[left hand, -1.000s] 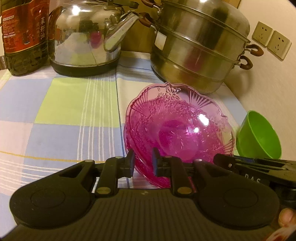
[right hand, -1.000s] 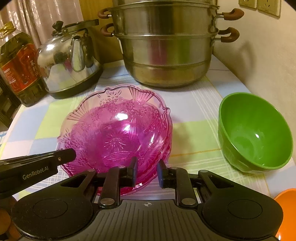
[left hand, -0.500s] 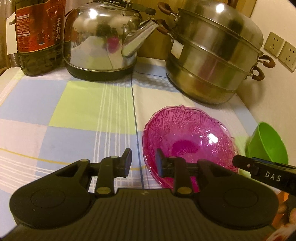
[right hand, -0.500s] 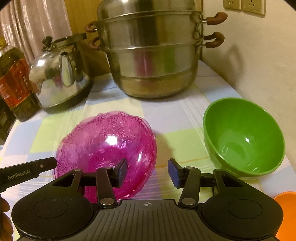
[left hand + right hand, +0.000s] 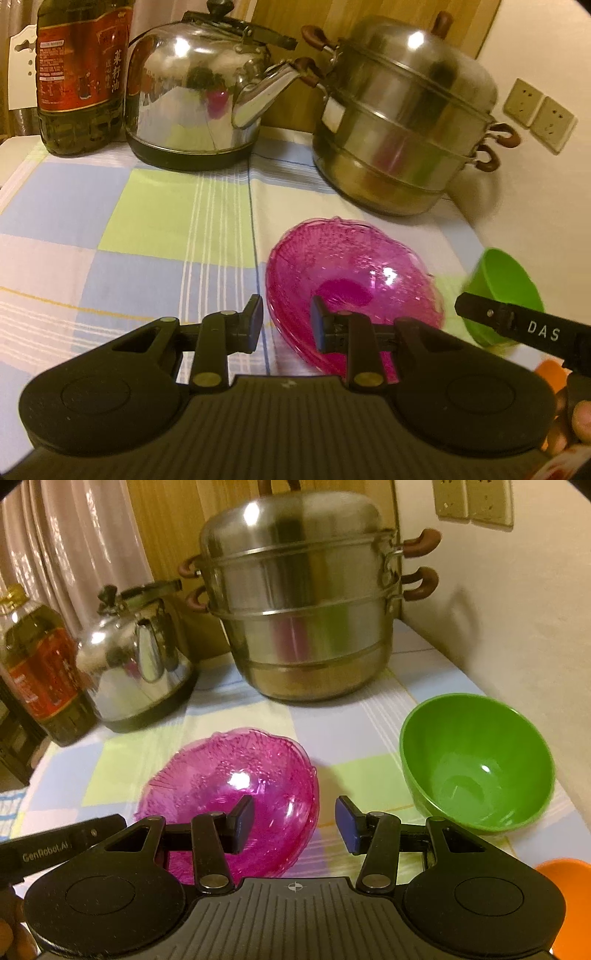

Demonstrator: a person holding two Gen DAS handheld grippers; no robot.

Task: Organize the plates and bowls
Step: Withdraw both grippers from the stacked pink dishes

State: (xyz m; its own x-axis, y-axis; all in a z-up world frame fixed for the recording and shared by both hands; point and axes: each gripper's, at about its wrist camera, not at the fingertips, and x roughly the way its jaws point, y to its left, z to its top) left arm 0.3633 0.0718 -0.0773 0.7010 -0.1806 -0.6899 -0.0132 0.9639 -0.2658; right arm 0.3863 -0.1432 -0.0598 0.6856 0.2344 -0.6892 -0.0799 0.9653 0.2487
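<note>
Between pink bowl [image 5: 236, 786] and green bowl [image 5: 476, 760], bare cloth [image 5: 354, 746] before parted right tongs [image 5: 295, 823]

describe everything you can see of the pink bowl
The pink bowl is translucent magenta, glass or clear plastic by its look, with a scalloped rim and pressed floral and ribbed patterns. It looks like more than one stacked, though the count is unclear. It sits upright on the checked tablecloth, left of the green bowl and apart from it, in front of the steel steamer pot. Both grippers are open; neither clearly touches it.
</note>
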